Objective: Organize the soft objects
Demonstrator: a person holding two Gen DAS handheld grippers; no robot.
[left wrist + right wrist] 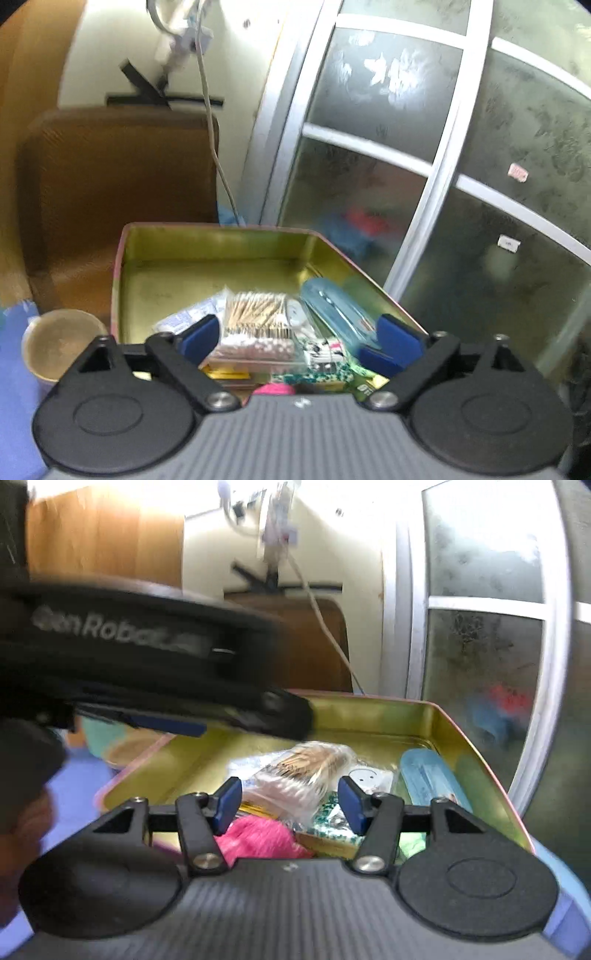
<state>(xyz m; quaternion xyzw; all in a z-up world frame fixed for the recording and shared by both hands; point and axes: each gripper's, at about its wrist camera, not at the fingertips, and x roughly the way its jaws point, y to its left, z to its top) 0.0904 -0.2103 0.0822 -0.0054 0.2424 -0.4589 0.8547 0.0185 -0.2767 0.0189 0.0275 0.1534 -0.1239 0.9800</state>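
Note:
An open gold-lined tin box [207,266] [436,720] holds a clear bag of cotton swabs [258,325] [306,771], a light blue case [336,310] [428,775], small packets and a pink fluffy soft object [275,388] [258,840] at its near end. My left gripper [299,339] is open and empty above the box contents. My right gripper [290,803] is open and empty just above the pink object. The left gripper's black body [147,657] crosses the upper left of the right wrist view.
A brown chair [118,184] stands behind the box. A paper cup [59,343] sits left of the box on a blue-purple cloth [14,406]. A frosted glass door with white frames [443,147] is on the right. A white cable [214,140] hangs down.

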